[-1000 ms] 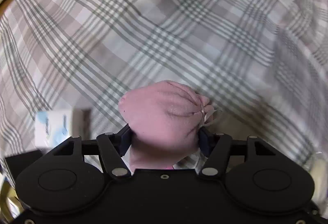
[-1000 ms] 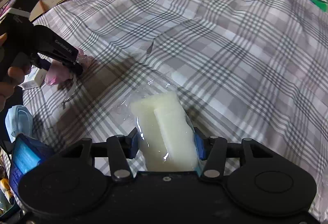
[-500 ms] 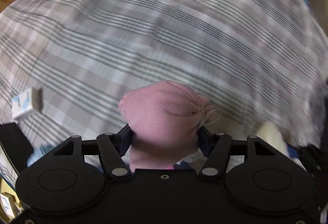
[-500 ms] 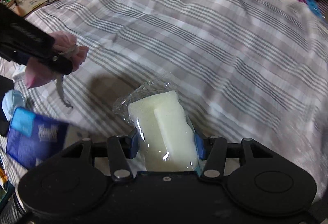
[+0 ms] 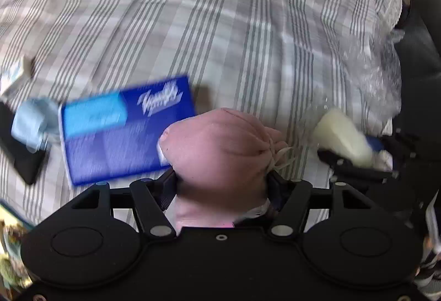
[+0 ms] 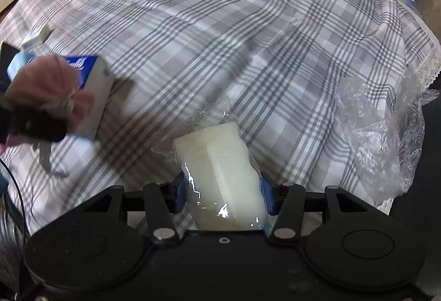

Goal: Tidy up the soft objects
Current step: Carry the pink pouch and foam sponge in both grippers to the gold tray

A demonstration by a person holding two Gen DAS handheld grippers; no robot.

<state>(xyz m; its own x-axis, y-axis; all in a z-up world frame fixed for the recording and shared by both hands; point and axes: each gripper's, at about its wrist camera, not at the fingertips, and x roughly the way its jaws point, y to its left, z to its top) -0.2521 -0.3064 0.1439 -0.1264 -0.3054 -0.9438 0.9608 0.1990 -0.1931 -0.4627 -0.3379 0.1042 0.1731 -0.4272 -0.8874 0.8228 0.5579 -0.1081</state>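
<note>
Both pairs of jaws are clenched on soft loads above the plaid bedcover (image 6: 248, 33): the left gripper (image 5: 220, 182) squeezes a pink drawstring pouch (image 5: 220, 146), and the right gripper (image 6: 223, 190) pinches a pale sponge wrapped in clear film (image 6: 220, 171). Just beyond the pouch in the left wrist view lies a blue tissue pack (image 5: 124, 127), blurred, with a light blue face mask (image 5: 33, 121) touching its left end. A crumpled clear plastic bag (image 6: 386, 135) lies near the cover's right edge, well apart from the tissue pack.

Pink pouch (image 5: 220, 146) (grey-checked cloth (image 5: 220, 25))
</note>
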